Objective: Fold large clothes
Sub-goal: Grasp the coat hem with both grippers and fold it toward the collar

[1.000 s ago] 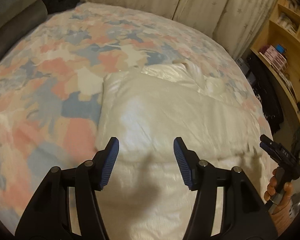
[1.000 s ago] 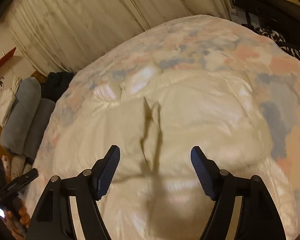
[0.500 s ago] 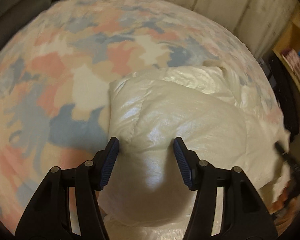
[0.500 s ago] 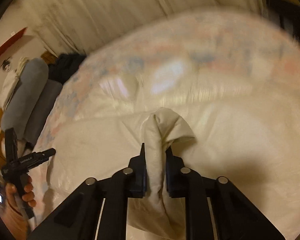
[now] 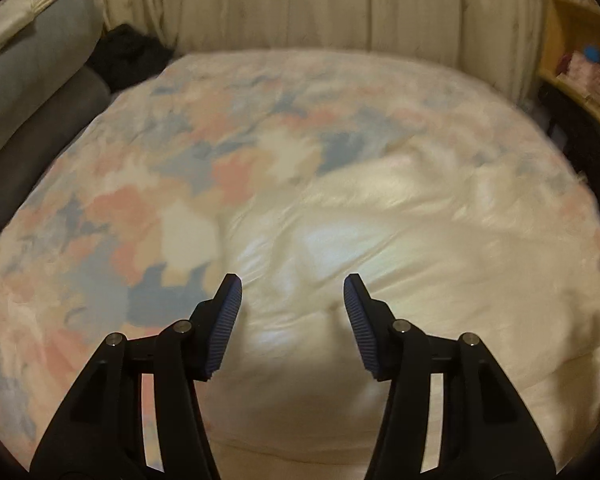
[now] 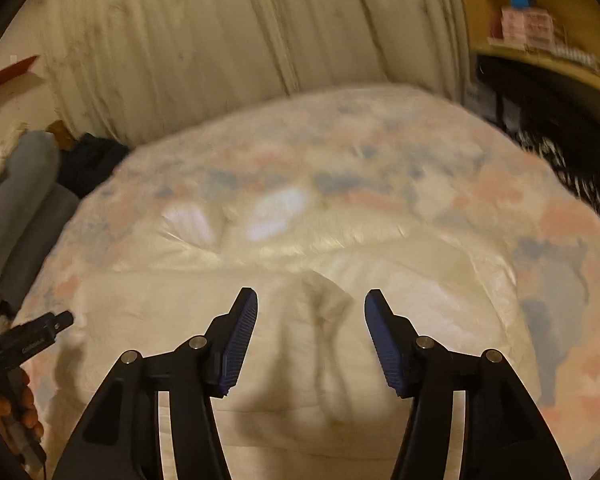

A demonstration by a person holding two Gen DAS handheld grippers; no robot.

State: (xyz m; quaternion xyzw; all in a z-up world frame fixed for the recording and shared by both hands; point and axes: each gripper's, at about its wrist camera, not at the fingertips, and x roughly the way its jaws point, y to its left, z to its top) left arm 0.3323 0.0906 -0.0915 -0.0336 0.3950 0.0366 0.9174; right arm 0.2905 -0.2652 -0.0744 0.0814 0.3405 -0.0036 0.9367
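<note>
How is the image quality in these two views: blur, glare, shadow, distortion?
Left wrist view: fisheye bends the bed; glare on the cream garment; shadow under the left gripper. Right wrist view: motion blur overall; the right gripper stays sharp.

From my left gripper's camera, the garment lies on the bedspread, on the near right part of the bed. The curtain hangs behind the bed's far edge. Two bolsters lie along the bed's left side, one on the other, with a heap of cloth at their far end, next to the curtain. A shelf stands to the far right. From my right gripper's camera, the garment spreads across the near half of the bed, and a hand at the near left edge holds the other gripper's handle.
</note>
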